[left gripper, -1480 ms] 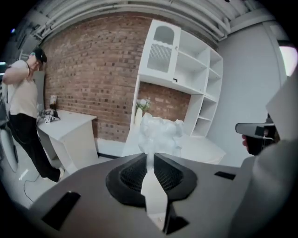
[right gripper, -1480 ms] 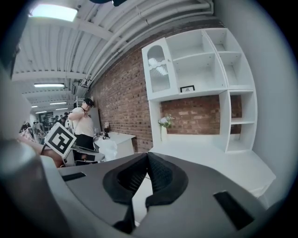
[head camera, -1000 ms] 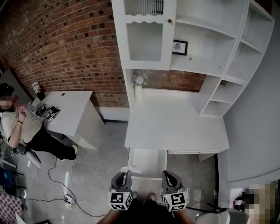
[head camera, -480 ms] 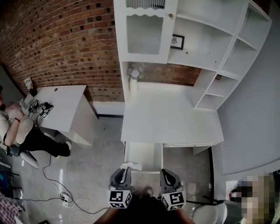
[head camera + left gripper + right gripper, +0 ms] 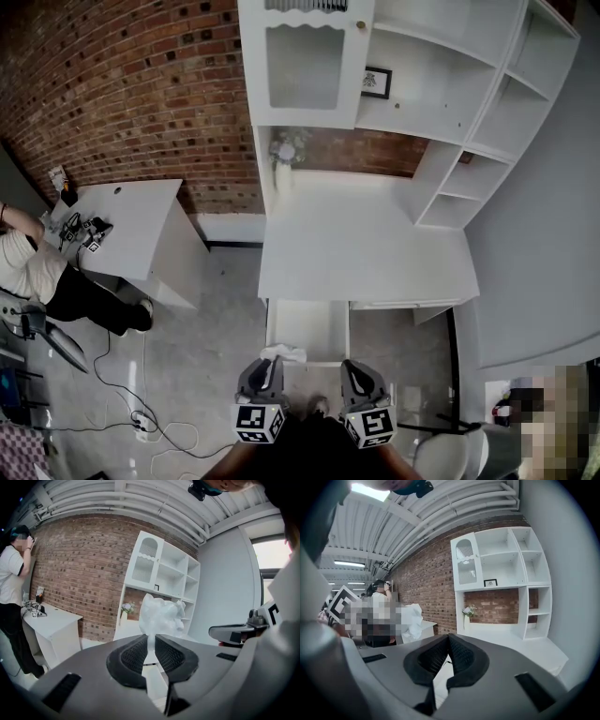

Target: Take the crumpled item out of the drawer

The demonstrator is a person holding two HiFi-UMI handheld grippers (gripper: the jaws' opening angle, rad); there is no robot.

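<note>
The crumpled white item (image 5: 161,616) sticks up between the pads of my left gripper (image 5: 151,645), which is shut on its thin lower end. In the head view the crumpled item (image 5: 283,353) hangs at the tip of the left gripper (image 5: 266,373), over the front left corner of the open white drawer (image 5: 307,328). My right gripper (image 5: 357,375) is beside it, in front of the drawer's right corner. The right gripper (image 5: 448,643) is shut with nothing between its pads. From there the crumpled item (image 5: 412,620) shows off to the left.
The drawer belongs to a white desk (image 5: 366,253) with a shelf unit (image 5: 441,103), a vase of flowers (image 5: 284,155) and a framed picture (image 5: 376,82). A small white table (image 5: 141,234) and a person (image 5: 37,272) are at the left. Cables (image 5: 141,422) lie on the floor.
Both grippers with the crumpled item have drawn back slightly from the drawer, and the view has shifted. The left grip is unchanged. The person at the left has moved further out of view.
</note>
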